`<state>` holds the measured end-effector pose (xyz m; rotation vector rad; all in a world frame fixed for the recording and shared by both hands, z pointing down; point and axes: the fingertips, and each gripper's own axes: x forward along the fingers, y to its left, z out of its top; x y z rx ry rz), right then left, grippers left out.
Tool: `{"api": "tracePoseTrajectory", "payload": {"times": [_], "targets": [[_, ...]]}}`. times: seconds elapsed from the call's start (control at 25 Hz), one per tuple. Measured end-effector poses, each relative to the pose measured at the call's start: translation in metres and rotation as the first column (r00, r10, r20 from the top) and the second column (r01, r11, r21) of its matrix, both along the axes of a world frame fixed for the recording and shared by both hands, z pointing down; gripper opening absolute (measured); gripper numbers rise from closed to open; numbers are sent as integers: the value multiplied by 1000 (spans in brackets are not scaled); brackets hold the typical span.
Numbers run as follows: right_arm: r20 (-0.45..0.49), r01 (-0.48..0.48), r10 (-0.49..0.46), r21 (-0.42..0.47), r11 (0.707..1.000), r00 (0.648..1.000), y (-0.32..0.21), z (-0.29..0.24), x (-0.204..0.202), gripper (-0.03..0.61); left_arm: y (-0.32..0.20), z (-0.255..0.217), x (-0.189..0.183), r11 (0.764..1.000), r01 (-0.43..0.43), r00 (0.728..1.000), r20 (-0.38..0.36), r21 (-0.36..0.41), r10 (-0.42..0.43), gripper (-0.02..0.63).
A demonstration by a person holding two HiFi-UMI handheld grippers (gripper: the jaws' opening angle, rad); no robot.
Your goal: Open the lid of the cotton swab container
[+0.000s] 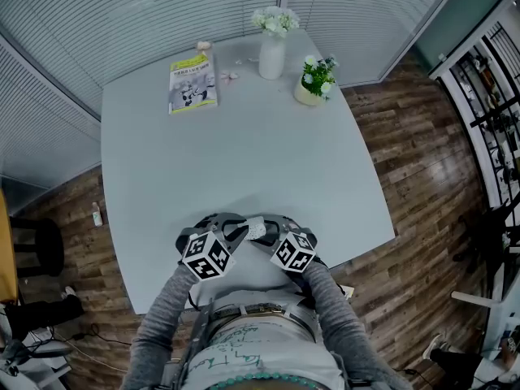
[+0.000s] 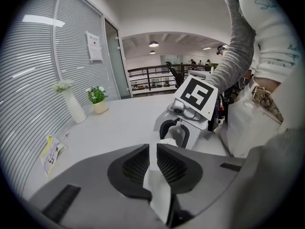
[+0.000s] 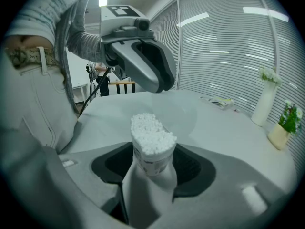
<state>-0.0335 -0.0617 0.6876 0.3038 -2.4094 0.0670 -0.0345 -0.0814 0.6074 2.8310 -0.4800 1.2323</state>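
Swab container point(image 3: 151, 147) in right claw point(image 3: 153, 163), by table point(image 1: 244, 153) front edge, open room ahead

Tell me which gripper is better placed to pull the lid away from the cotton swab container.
Left, probably. The left gripper is shut on the thin lid, while the right gripper clamps the container body, steadying it with the swabs exposed.

1. Booklet point(image 1: 192, 84), 11 o'clock on the table point(image 1: 244, 161): print too small to read.
2. Small items point(image 1: 228, 76) beside it: too small to identify.
3. Container point(image 3: 150, 163): lower body hidden within the right gripper point(image 3: 152, 154).
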Motion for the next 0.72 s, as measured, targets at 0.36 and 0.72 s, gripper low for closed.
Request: {"api": "tracePoseTrajectory", "payload": {"times": [0.36,0.72], "targets": [[-1,0,0,-4,1000,1000,-2,1,-1,259,-19,5,-4,999,44,999,3,11,-44,10],[-13,-20,20,-16,1000,1000,-1,0,-1,260,-34,16,-8,995,93,995,28,33,-94,2]]}}
